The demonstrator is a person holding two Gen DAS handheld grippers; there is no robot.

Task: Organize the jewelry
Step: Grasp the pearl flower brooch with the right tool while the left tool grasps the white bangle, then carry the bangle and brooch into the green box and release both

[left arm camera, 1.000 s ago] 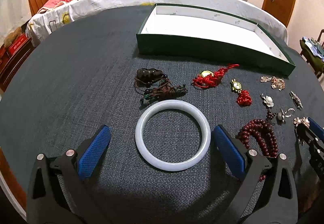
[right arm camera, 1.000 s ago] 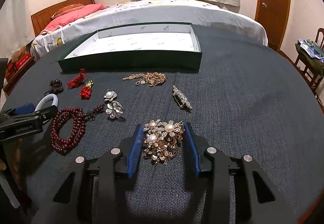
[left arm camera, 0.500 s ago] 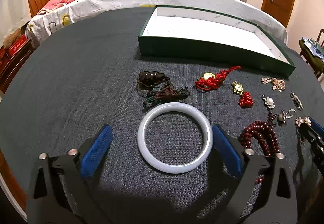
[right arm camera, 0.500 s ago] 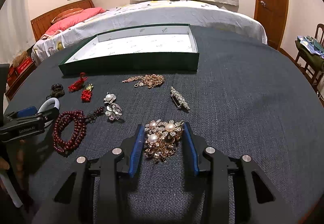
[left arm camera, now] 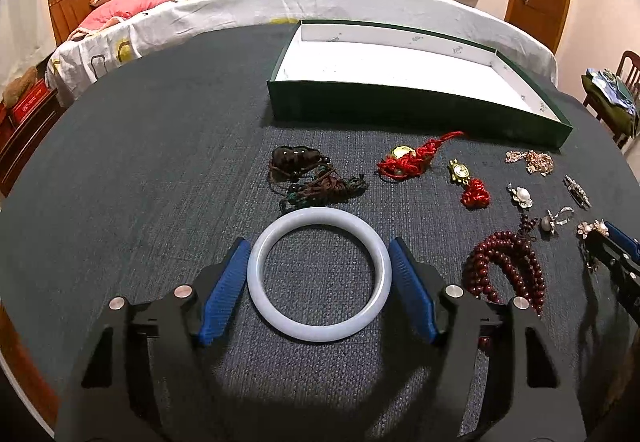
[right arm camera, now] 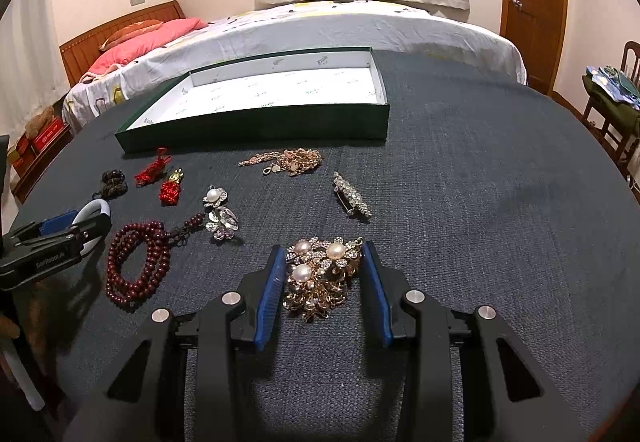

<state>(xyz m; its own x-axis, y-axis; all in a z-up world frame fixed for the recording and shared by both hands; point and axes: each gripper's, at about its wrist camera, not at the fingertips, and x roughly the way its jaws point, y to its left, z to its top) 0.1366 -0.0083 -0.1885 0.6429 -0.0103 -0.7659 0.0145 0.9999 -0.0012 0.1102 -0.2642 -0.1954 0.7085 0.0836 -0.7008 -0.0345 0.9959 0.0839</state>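
Observation:
A white jade bangle (left arm camera: 320, 335) lies flat on the dark table cloth. My left gripper (left arm camera: 318, 243) straddles it with its jaws closing, and both blue pads meet the rim on either side. From the right wrist view the left gripper (right arm camera: 76, 222) and a bit of the bangle (right arm camera: 98, 207) show at the left edge. My right gripper (right arm camera: 322, 250) is shut on a gold brooch with pearls (right arm camera: 320, 276), which rests on the cloth. The green box with a white inside (left arm camera: 400, 110) (right arm camera: 256, 126) stands beyond the jewelry.
A red bead bracelet (left arm camera: 504, 266), a dark corded pendant (left arm camera: 308, 174), red knot charms (left arm camera: 412, 162), a gold chain (right arm camera: 292, 162), a rhinestone bar brooch (right arm camera: 352, 196) and pearl flower pieces (right arm camera: 218, 210) lie between grippers and box. A bed stands behind the table and a chair at right.
My left gripper's jaws have narrowed from wide apart to the bangle's rim. The right gripper and the pearl brooch have stayed as they were.

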